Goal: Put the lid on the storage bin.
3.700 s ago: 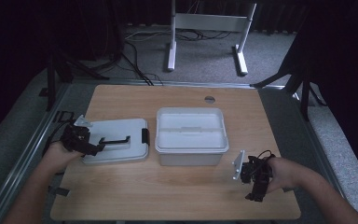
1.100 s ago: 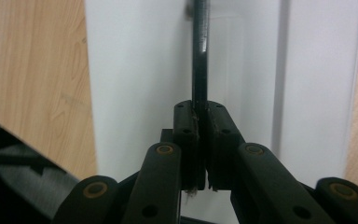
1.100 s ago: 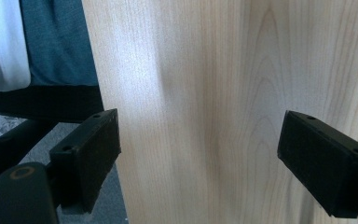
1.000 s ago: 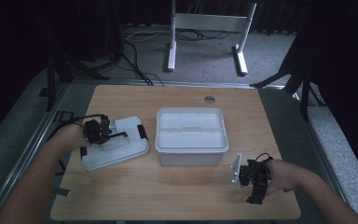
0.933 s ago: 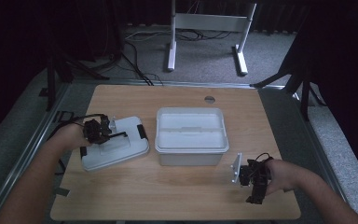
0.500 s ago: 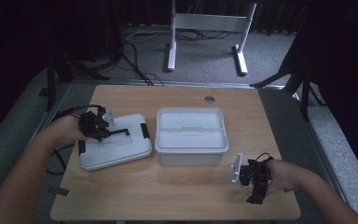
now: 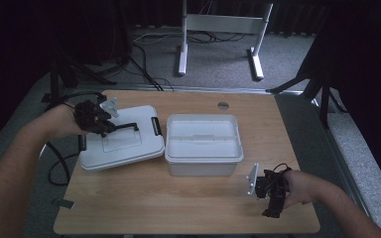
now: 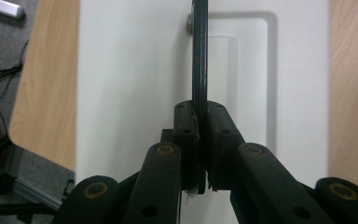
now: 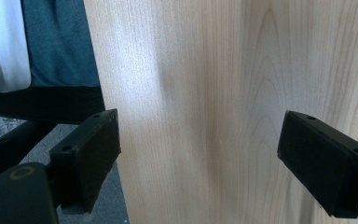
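My left gripper [image 7: 110, 126] is clamped tight on the black handle [image 8: 199, 56] of the white lid [image 7: 121, 144], jaws closed right onto that thin bar, and the lid sits tilted at the left of the wooden table [image 7: 188, 208], just beside the open white box [image 7: 203, 144]. My right gripper [image 7: 273, 198] rests near the table's front right corner with its jaws spread wide and nothing between them, bare wood beneath.
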The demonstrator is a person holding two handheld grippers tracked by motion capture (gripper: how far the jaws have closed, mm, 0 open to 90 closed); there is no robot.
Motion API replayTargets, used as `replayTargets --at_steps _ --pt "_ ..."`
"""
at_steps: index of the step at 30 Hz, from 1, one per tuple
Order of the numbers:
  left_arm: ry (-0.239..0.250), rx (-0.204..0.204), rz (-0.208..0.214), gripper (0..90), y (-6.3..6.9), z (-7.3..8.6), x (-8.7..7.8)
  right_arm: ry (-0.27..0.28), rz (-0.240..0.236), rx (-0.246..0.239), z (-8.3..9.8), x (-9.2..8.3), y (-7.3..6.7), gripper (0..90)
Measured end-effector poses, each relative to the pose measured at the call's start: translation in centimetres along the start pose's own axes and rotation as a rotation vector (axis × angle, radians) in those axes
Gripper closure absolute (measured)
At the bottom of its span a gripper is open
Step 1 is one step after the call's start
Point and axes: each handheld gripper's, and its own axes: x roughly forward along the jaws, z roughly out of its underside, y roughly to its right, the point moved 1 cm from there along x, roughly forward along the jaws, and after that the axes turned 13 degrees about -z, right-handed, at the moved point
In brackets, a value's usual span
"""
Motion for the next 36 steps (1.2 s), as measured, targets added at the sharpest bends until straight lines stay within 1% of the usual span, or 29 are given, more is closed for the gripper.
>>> replayTargets --at_steps 1,2,3,4,5,7,8,9,11,12,13,14,16,18,20,21,23,24,25,28,29,33,36 --pt "0.000 0.000 0.000 84.7 0.0 0.0 0.0 0.000 0.000 0.000 0.0 0.0 0.0 12.4" --pt "-0.017 0.024 -0.017 84.7 0.1 -0.3 -0.9 0.009 0.001 0.007 0.1 -0.1 -0.1 12.4" --pt "-0.017 0.024 -0.017 84.7 0.1 -0.3 -0.9 0.012 -0.001 0.005 0.2 -0.1 -0.1 12.4" --pt "-0.007 0.011 -0.032 84.7 -0.2 -0.5 -2.0 0.013 0.000 0.006 0.2 -0.1 -0.1 12.4" --pt "-0.007 0.011 -0.032 84.7 -0.2 -0.5 -2.0 0.013 0.000 0.006 0.2 -0.1 -0.1 12.4" --pt "0.011 0.004 -0.042 84.7 -0.7 -0.9 -3.0 0.011 0.003 0.008 0.2 -0.1 0.0 12.4" --pt "0.023 -0.006 -0.043 84.7 -1.0 -1.4 -3.6 0.013 0.006 0.008 0.2 -0.2 -0.1 12.4" --pt "0.034 -0.006 -0.047 84.7 -1.1 -1.8 -3.9 0.020 0.005 0.005 0.1 -0.2 -0.2 12.4" --pt "0.045 0.005 -0.053 84.7 -1.3 -2.7 -4.3 0.018 0.008 0.001 0.2 -0.2 -0.3 12.4" --pt "0.060 0.008 -0.055 84.7 -1.5 -3.2 -4.6 0.018 0.006 0.001 0.2 -0.2 -0.3 12.4" --pt "0.060 0.008 -0.055 84.7 -1.5 -3.2 -4.6 0.018 0.006 0.001 0.2 -0.2 -0.3 12.4" --pt "0.081 0.012 -0.049 84.7 -1.6 -4.3 -4.8 0.021 0.005 0.003 0.3 -0.3 -0.4 12.4" --pt "0.088 0.020 -0.044 84.7 -1.7 -5.6 -4.7 0.025 0.006 0.011 0.5 -0.4 -0.5 12.4" --pt "0.093 0.039 -0.044 84.7 -1.6 -6.9 -4.3 0.025 0.009 0.006 0.6 -0.3 -0.6 12.4" --pt "0.097 0.048 -0.027 84.7 -1.6 -8.1 -3.8 0.025 0.006 0.007 0.7 -0.3 -0.6 12.4" --pt "0.100 0.047 -0.020 84.6 -1.6 -8.7 -3.5 0.024 0.006 0.006 0.7 -0.2 -0.7 12.4" --pt "0.114 0.056 -0.004 84.7 -1.5 -9.7 -3.0 0.029 0.005 0.006 0.7 -0.2 -0.7 12.4" --pt "0.114 0.056 -0.004 84.7 -1.5 -9.7 -3.0 0.029 0.005 0.006 0.7 -0.2 -0.7 12.4" --pt "0.122 0.058 0.004 84.7 -1.4 -10.5 -2.6 0.032 0.005 0.006 0.7 -0.2 -0.7 12.4" --pt "0.124 0.068 0.022 84.7 -1.2 -11.9 -1.9 0.035 0.008 0.002 0.9 -0.2 -0.7 12.4" --pt "0.127 0.080 0.022 84.7 -1.1 -12.5 -1.7 0.035 0.007 0.002 0.9 -0.1 -0.7 12.4" --pt "0.141 0.089 0.037 84.6 -0.7 -14.1 -1.1 0.041 0.004 0.005 1.1 0.1 -0.7 12.4" --pt "0.152 0.083 0.050 84.6 -0.6 -15.2 -0.6 0.044 0.001 0.006 1.2 0.3 -0.7 12.4"
